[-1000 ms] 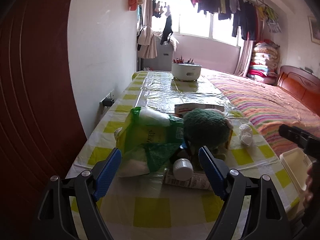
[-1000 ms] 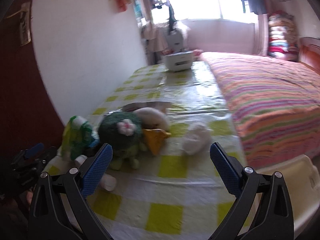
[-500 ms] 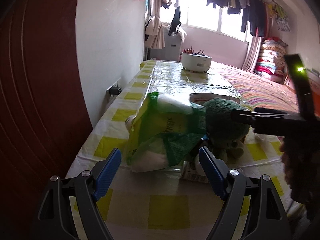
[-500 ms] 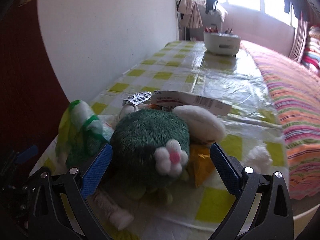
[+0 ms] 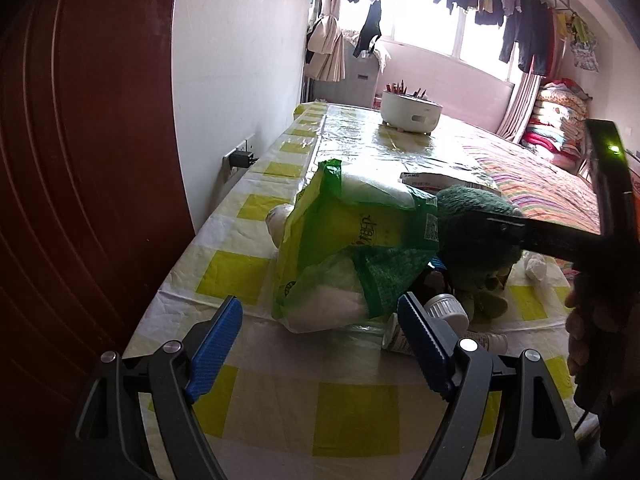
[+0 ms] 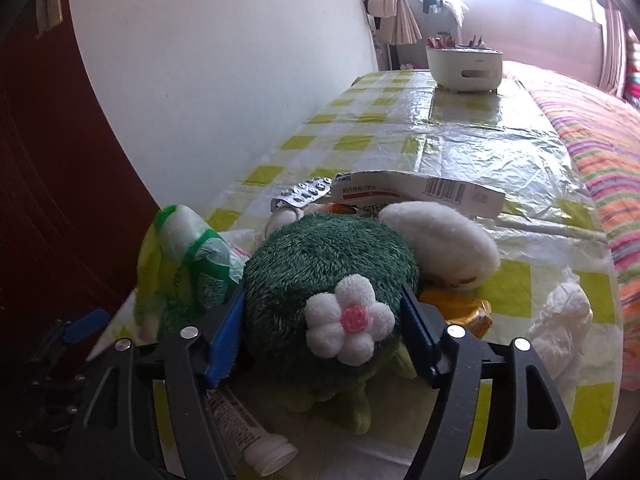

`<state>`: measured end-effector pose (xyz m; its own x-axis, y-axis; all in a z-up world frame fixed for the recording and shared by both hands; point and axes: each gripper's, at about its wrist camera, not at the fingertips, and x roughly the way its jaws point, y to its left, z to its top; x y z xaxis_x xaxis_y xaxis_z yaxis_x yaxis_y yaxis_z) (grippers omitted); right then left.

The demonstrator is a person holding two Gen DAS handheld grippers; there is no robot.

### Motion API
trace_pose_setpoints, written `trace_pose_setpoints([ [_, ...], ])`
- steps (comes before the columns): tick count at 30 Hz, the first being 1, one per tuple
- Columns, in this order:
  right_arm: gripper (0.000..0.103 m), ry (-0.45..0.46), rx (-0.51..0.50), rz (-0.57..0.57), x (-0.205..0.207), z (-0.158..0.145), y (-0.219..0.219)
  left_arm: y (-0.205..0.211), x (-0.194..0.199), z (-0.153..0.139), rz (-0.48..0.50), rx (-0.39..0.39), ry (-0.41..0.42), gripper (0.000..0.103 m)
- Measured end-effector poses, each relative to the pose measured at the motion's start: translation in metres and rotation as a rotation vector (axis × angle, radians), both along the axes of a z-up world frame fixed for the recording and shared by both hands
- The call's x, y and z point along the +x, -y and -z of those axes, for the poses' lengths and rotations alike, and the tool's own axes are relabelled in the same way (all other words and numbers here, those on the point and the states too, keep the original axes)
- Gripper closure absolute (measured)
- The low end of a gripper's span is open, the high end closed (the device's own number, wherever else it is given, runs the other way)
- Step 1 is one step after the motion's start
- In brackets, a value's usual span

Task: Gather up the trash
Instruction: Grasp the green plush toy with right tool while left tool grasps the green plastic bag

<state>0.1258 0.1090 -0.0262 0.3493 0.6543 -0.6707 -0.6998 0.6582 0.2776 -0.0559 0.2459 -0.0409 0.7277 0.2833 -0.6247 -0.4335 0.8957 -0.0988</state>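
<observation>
Right claw (image 6: 320, 328) astride plush toy (image 6: 320, 276)

plush toy (image 6: 320, 264): dark green | tablecloth (image 6: 472, 148): yellow-white checks | bag (image 5: 352, 236): green

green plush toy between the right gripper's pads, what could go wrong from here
1. The right gripper is closing around the green plush toy, which looks like no trash; it may get binned.
2. The tube lies under the toy's front, so lifting could drag or roll it.
3. The green plastic bag leans against the toy and might slump once it leaves.
</observation>
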Motion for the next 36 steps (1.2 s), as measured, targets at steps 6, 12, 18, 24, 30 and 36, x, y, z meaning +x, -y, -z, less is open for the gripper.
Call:
trace_pose_setpoints([
  [6, 0.037, 0.051, 0.114, 0.029, -0.011, -0.030, 0.030, -0.002, 0.004, 0.000, -0.014, -0.009, 0.005, 0.025],
  [12, 0.037, 0.044, 0.211, -0.007, -0.022, -0.050, 0.048, -0.003, 0.018, -0.003, -0.009, -0.017, -0.005, 0.025],
  [18, 0.037, -0.204, 0.300, 0.012, 0.005, -0.022, 0.059, -0.008, 0.040, 0.004, -0.010, -0.054, -0.061, 0.025],
  [24, 0.037, -0.286, 0.370, 0.050, 0.022, -0.017, 0.079, -0.007, 0.060, 0.002, 0.024, 0.008, -0.111, 0.025],
  [30, 0.036, -0.239, 0.364, 0.065, 0.022, -0.026, 0.084, -0.009, 0.091, 0.012, 0.078, 0.043, -0.193, 0.025],
  [36, 0.036, -0.240, 0.358, 0.063, 0.018, -0.024, 0.084, -0.009, 0.102, 0.025, 0.060, 0.074, -0.206, 0.035],
])
